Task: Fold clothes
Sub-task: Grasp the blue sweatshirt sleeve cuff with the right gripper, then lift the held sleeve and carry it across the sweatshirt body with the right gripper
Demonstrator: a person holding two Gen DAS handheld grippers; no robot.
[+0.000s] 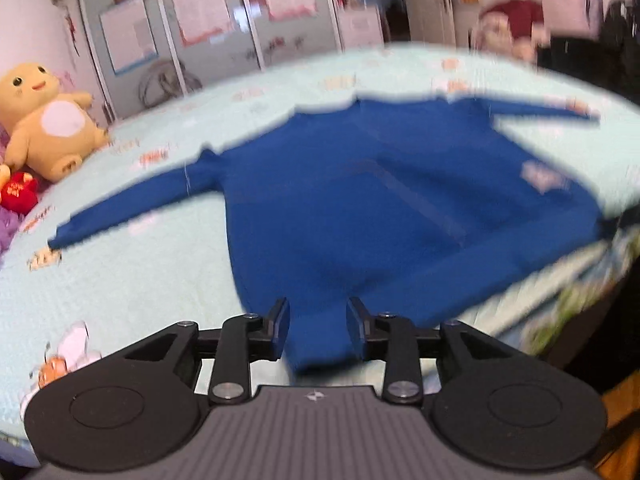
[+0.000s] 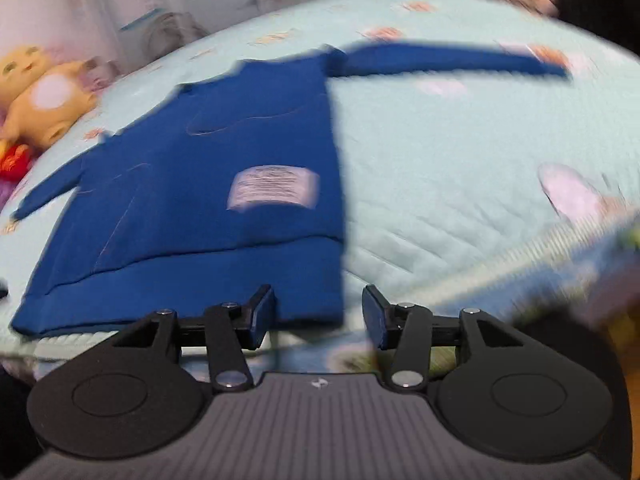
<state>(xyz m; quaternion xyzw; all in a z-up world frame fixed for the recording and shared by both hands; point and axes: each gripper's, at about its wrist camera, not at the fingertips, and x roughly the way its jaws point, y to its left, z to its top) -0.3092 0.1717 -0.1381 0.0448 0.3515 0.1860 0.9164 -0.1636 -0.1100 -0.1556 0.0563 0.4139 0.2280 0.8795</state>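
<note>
A blue long-sleeved knit sweater [image 1: 360, 200] lies spread flat, sleeves out, on a pale green quilted bedspread [image 1: 120, 280]. Left gripper [image 1: 318, 328]: jaws parted, with the sweater's hem corner between them, pads apparently clear. Right gripper [image 2: 320, 316]: jaws spread, the other hem corner just ahead, left of centre.

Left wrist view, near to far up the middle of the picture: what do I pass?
Left hand-held gripper → sweater hem between its open fingers → sweater body → sweater collar → bedspread → wardrobe doors.
</note>
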